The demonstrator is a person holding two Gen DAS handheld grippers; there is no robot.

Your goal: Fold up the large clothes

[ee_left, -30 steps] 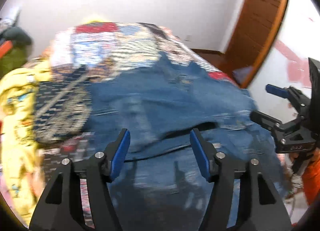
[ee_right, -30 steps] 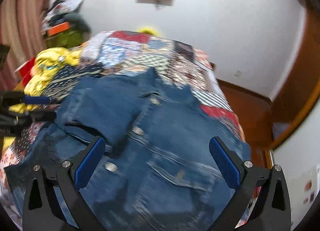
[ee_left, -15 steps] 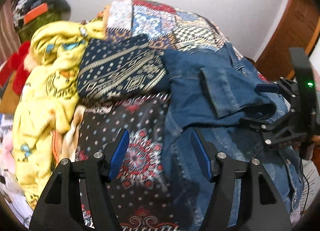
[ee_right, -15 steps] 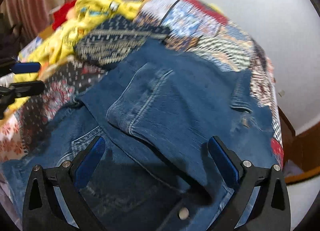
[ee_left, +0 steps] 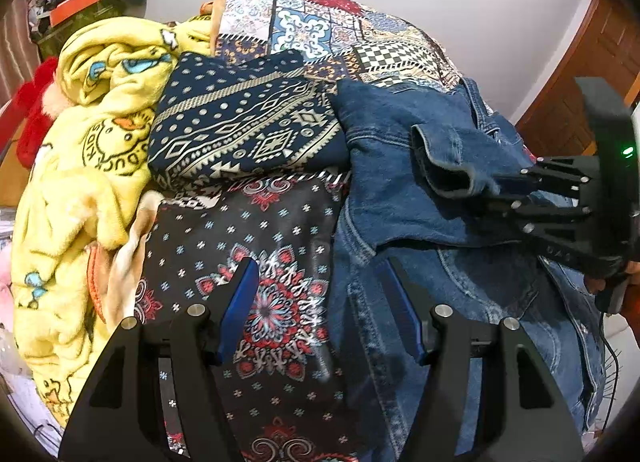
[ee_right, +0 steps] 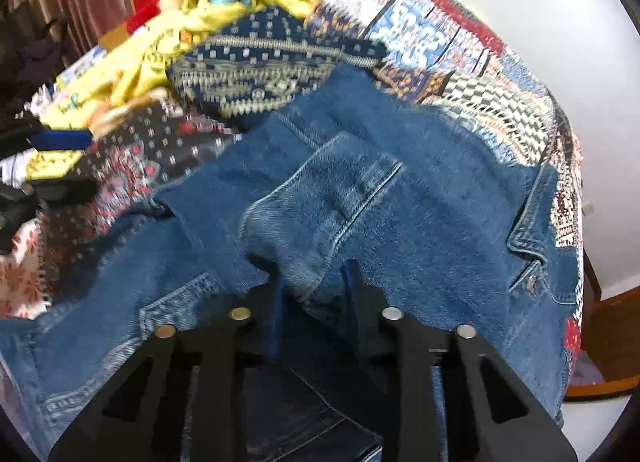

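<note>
Denim jacket (ee_left: 420, 198) lies spread on the patchwork bedspread (ee_left: 320, 22), beside a folded navy garment (ee_left: 240, 130). Left wrist view: left gripper (ee_left: 324, 302) hangs open over the jacket's edge, gripping nothing.

Right wrist view: right gripper (ee_right: 314, 286) is closing on the sleeve cuff (ee_right: 304, 222). Risk: a shallow bite may slip, or catch the layer beneath.

The yellow fleece blanket (ee_left: 92, 166) carries a round black print around a duck; I can read "DUCK" and what looks like "KIDS" along its ring. No other writing is legible.
</note>
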